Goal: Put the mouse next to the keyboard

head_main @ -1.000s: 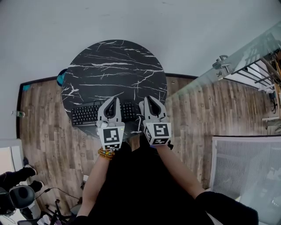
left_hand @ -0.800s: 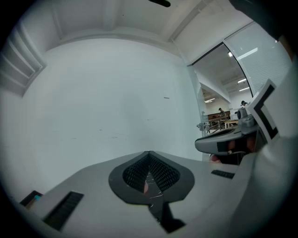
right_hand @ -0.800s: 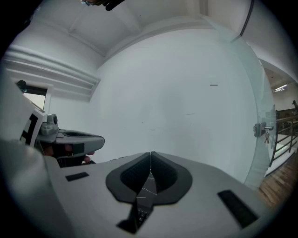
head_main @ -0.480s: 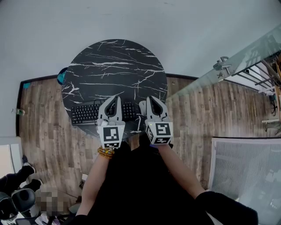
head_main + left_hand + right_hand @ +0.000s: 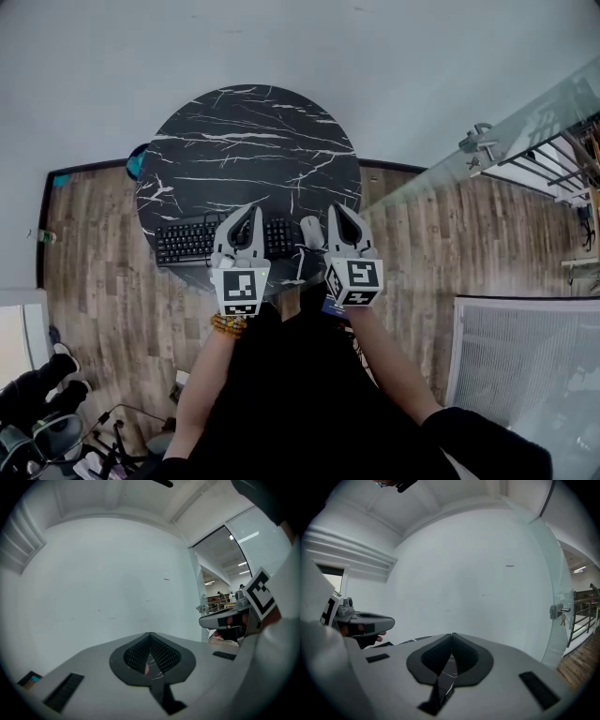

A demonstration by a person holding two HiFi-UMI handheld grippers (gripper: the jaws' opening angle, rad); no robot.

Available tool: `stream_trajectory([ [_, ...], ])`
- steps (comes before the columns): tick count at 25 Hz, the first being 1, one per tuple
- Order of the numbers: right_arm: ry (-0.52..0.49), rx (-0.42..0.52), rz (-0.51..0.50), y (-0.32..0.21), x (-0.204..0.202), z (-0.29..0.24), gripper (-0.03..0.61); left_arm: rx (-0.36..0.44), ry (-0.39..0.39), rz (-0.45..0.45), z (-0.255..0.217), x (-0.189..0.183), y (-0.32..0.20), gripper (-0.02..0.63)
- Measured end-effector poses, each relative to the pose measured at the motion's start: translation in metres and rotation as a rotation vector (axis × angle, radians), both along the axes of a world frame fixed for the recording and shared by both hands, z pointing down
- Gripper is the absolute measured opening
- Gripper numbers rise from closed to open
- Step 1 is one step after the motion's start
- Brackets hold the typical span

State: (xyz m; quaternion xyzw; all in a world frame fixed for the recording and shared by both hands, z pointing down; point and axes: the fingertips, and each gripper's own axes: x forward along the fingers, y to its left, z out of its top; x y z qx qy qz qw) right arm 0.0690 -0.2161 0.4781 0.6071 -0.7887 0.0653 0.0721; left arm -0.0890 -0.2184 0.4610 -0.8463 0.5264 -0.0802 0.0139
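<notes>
Keyboard (image 5: 192, 242): black, lying along the near edge of the round table, its right part covered by the left gripper in the head view.
Table (image 5: 248, 141): round black marble top with white veins, standing on a wood-plank floor (image 5: 94, 281).
Left gripper (image 5: 247, 210): held above the right part of the keyboard; its own view shows the jaws closed tip to tip, with nothing between them.
Mouse (image 5: 310, 231): light-coloured, resting on the table just beside the keyboard's right end, between the two grippers.
Right gripper (image 5: 337, 207): held over the table's near right edge, just right of the mouse; jaws pressed together and empty. Whether it touches the mouse cannot be told.
Glass panel (image 5: 525, 122): at the far right, with a metal fitting on its face.
</notes>
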Motion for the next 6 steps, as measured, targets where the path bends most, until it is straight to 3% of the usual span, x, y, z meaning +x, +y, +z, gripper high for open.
stream_trajectory([
  [6,-0.001,-0.008,0.015,0.0015,0.0077,0.0004,0.029,0.003,-0.003,0.003,-0.0006,-0.0024,0.0016,0.012],
])
